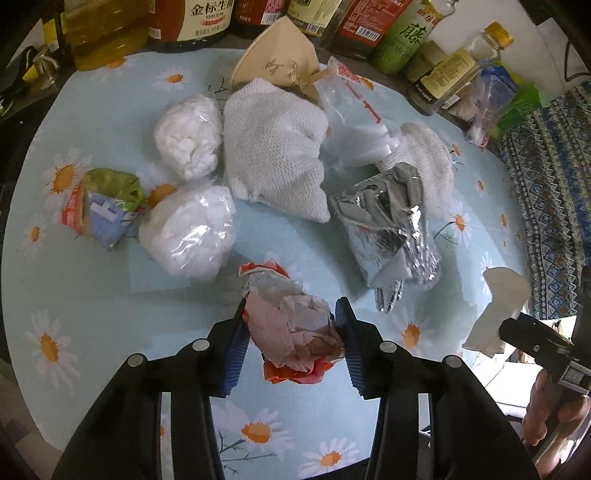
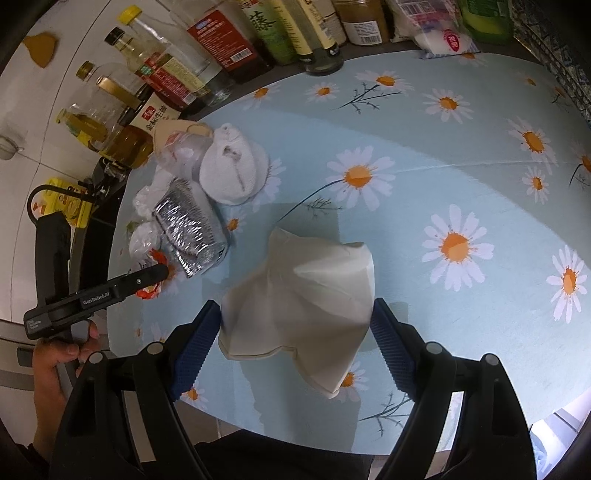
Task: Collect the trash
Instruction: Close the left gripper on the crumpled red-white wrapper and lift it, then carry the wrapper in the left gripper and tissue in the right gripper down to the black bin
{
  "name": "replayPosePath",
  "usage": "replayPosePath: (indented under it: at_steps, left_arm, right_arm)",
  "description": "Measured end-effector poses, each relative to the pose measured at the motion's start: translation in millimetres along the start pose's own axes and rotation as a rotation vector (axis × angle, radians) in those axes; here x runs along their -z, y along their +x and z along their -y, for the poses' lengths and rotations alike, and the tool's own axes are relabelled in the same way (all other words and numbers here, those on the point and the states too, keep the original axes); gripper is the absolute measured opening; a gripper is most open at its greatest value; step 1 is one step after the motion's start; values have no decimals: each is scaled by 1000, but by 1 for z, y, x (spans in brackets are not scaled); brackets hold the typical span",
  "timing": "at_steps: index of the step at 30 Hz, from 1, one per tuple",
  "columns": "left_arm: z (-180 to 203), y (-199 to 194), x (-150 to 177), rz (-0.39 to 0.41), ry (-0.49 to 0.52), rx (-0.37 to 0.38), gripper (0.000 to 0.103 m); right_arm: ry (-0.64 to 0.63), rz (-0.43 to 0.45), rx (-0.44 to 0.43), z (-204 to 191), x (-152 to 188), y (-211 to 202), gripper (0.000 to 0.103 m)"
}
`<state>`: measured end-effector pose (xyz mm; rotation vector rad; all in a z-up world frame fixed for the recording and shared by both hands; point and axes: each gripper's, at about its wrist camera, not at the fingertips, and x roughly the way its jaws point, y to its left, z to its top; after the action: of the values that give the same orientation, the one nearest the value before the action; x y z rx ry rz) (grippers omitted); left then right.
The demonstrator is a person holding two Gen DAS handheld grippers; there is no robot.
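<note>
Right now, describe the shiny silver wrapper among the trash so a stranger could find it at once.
Start at the round table with the pale blue daisy-print cloth and find the pile of trash below the row of sauce bottles. At the pile's right side lies the crumpled silver foil wrapper, next to a white knitted cloth. It is the only metallic, mirror-bright piece; its neighbours are white, clear plastic or paper.

We see a pale-blue tablecloth patterned with white, orange-centred daisies. Our crumpled wrapper is pinkish-grey (orange-red edges); the foil bag is silver.
</note>
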<state>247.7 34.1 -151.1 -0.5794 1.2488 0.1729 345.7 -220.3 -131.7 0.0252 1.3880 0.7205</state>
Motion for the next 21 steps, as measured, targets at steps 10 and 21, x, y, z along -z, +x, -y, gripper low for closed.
replayPosePath:
  at_steps: [10, 21]
  left_arm:
    - [-22, -39, 43, 46, -1, 15, 44]
    - [-42, -65, 100, 54, -12, 43, 44]
  right_arm:
    - [-61, -14, -11, -38, 27, 5, 82]
    - [-164, -80, -33, -97, 74, 23, 82]
